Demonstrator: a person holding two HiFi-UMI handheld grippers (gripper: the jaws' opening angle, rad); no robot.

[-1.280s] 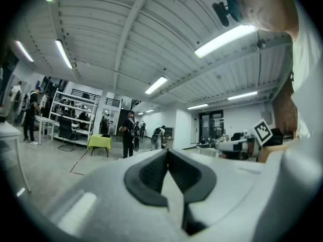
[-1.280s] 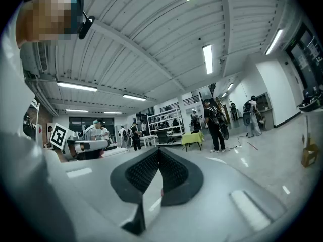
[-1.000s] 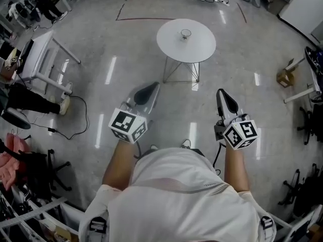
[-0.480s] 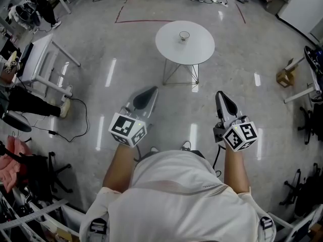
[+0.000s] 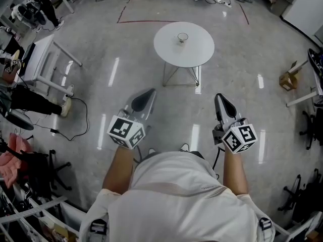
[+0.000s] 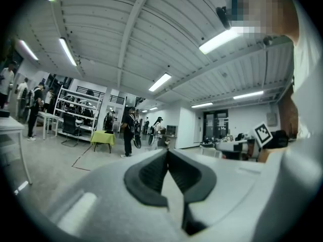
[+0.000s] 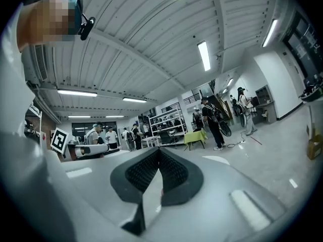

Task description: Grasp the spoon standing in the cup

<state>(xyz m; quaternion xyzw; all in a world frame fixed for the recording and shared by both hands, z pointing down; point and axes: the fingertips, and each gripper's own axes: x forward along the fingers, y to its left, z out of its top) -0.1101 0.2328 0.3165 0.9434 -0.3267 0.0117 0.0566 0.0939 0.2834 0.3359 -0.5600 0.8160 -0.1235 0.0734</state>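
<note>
A small cup [image 5: 182, 37] stands near the middle of a round white table [image 5: 169, 49], far ahead of me in the head view; a spoon in it is too small to make out. My left gripper [image 5: 148, 93] is held low at the left, jaws closed tip to tip, empty. My right gripper [image 5: 220, 99] is held low at the right, also shut and empty. Both are well short of the table. In the left gripper view the gripper [image 6: 167, 153] points up at the ceiling; the right gripper [image 7: 158, 152] does the same in its own view. The cup shows in neither.
Grey shiny floor lies between me and the table. A white bench or rack [image 5: 43, 59] stands at the left with cables and chairs near it. A cardboard box [image 5: 288, 79] sits at the right. People stand at the far end of the room [image 6: 129, 131].
The table and cup have shifted slightly down and left in the head view. Both grippers stay shut and have hardly moved.
</note>
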